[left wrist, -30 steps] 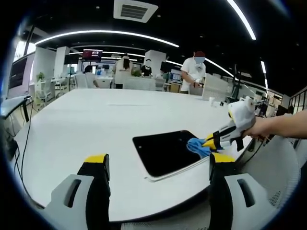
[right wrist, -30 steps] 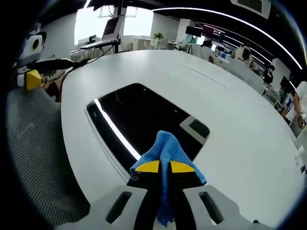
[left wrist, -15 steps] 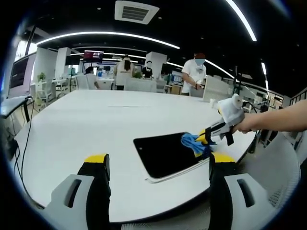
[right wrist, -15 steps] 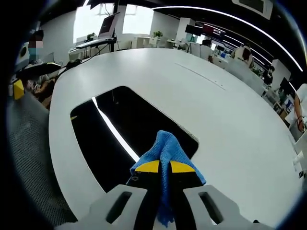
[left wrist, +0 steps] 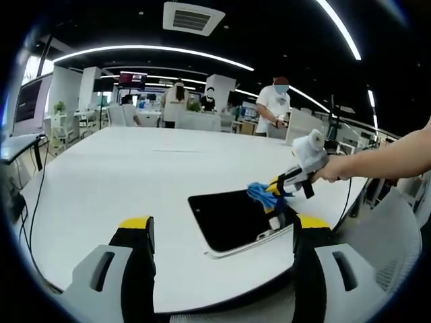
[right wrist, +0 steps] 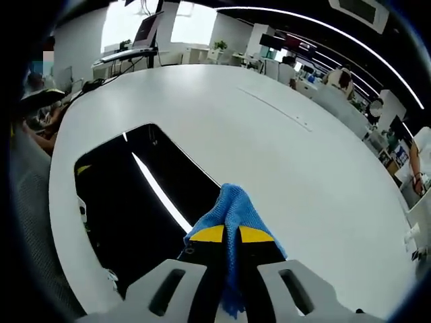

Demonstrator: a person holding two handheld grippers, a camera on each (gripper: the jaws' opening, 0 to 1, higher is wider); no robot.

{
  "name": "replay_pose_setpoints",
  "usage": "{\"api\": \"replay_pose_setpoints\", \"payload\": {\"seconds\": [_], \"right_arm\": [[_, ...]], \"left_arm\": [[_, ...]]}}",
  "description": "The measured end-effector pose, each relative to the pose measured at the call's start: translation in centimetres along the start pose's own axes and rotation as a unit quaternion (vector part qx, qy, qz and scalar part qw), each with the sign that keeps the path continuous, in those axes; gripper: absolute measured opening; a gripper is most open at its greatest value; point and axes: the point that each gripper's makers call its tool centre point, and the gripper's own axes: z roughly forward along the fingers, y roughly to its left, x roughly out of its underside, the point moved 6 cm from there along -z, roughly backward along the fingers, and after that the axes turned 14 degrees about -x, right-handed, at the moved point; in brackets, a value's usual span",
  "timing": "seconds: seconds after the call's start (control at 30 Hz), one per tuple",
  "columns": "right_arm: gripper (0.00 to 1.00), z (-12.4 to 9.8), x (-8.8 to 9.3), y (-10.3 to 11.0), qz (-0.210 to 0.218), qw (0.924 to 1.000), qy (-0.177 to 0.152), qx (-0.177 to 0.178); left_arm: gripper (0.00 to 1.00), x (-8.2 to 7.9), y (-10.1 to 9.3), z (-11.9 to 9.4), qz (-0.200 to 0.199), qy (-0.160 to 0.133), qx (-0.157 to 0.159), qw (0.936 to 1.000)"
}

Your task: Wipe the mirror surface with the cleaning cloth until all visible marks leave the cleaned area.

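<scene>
Jaws of the right gripper [right wrist: 227, 237], tipped in yellow, stand pressed together on a blue woven cleaning cloth [right wrist: 232, 210], which bunches up above the tips at 12 o'clock in the right gripper view. Beyond the cloth, from 9 to 11 o'clock, lies the dark rectangular mirror with rounded corners [right wrist: 128, 208], flat on the broad white oval table [right wrist: 283, 155]; a bright reflected light strip crosses its surface. The cloth sits at the mirror's edge nearest the jaws. In the left gripper view, the left gripper [left wrist: 222, 232] holds its two yellow-tipped jaws wide apart with nothing between them, low at 6 o'clock over the near table rim. Between and beyond them the mirror [left wrist: 232, 219] rests near the table's edge [left wrist: 121, 182]. At 3 o'clock the right gripper [left wrist: 279, 188], held by a person's hand [left wrist: 331, 173], reaches in with the cloth [left wrist: 259, 192] at the mirror's far right corner. At 12 o'clock, well apart, people stand behind the table in an open office under long ceiling lights.
</scene>
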Motion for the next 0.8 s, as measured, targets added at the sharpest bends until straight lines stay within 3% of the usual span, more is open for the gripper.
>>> {"api": "replay_pose_setpoints", "payload": {"seconds": [0.23, 0.6, 0.8], "right_arm": [[0.01, 0.5, -0.7, -1.2, 0.016, 0.9999, 0.002, 0.004], [0.01, 1.3, -1.3, -2.7, 0.002, 0.9997, 0.013, 0.019], [0.01, 1.2, -1.6, -2.1, 0.012, 0.9995, 0.013, 0.025]], "left_arm": [[0.82, 0.0, 0.0, 0.0, -0.001, -0.001, -0.002, 1.0000], [0.82, 0.1, -0.1, 0.1, -0.002, 0.000, -0.002, 1.0000], [0.82, 0.0, 0.0, 0.0, -0.003, 0.000, -0.003, 1.0000]]}}
